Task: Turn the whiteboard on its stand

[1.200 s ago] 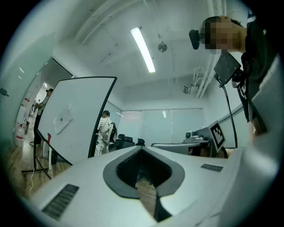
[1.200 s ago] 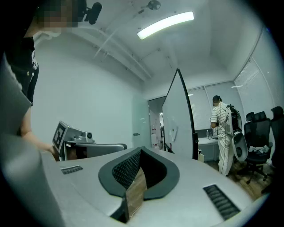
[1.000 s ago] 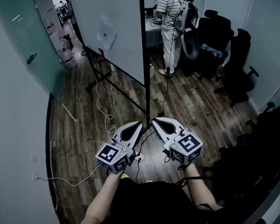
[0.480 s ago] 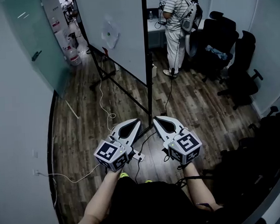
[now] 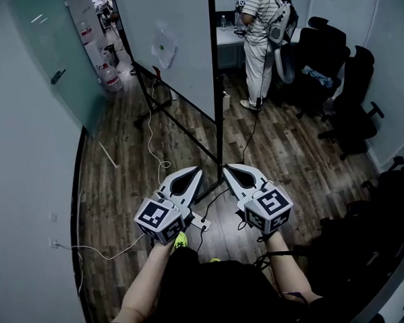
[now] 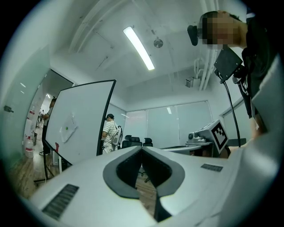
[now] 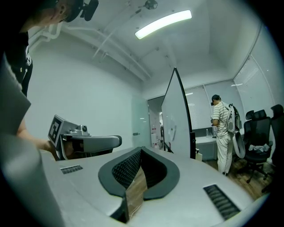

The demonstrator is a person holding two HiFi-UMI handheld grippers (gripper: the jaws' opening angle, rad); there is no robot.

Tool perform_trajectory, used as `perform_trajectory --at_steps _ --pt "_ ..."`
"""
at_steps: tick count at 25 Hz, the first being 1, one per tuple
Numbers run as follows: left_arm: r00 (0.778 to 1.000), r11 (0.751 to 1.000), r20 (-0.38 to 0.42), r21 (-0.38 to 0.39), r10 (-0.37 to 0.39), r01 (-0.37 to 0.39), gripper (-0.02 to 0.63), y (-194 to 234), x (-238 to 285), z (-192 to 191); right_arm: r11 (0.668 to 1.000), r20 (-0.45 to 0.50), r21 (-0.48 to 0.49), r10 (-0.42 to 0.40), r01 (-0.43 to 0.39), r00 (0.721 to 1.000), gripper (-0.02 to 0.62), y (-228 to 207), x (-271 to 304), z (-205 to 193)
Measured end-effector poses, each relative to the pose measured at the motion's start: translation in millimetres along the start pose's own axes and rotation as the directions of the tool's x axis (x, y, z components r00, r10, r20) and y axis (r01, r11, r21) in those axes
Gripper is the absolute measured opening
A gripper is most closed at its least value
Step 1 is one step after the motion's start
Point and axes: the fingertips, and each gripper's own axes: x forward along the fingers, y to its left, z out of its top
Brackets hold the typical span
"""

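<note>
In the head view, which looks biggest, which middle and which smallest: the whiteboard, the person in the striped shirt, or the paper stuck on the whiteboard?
1. whiteboard
2. person in the striped shirt
3. paper
All three are far from the camera and close together, so nearness hardly skews this.

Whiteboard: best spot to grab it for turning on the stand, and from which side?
The near vertical black edge of the whiteboard, approached from the person's side. The board stands almost edge-on to them, so that thin edge is nearest and fits jaws. The left gripper and right gripper are shut: open first.
</note>
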Motion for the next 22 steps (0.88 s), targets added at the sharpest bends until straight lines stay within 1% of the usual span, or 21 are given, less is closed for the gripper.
perform_trajectory --at_steps 11,18,22 --pt "1.000 0.999 0.012 0.036 -0.008 0.007 0.009 25.0 4.7 9.3 1.000 -0.015 -0.024 -0.020 0.019 1.000 -0.002 -2.2 15.5 0.9" --pt "0.999 0.999 0.033 0.051 -0.017 0.016 0.009 51.2 13.2 25.0 0.998 -0.009 -0.042 -0.040 0.040 0.999 0.003 -8.5 43.9 9.8" --pt "0.999 0.999 0.028 0.049 -0.022 0.020 0.009 68.9 17.9 21.4 0.997 -0.030 -0.054 -0.052 0.051 0.998 0.005 -12.4 64.1 4.3"
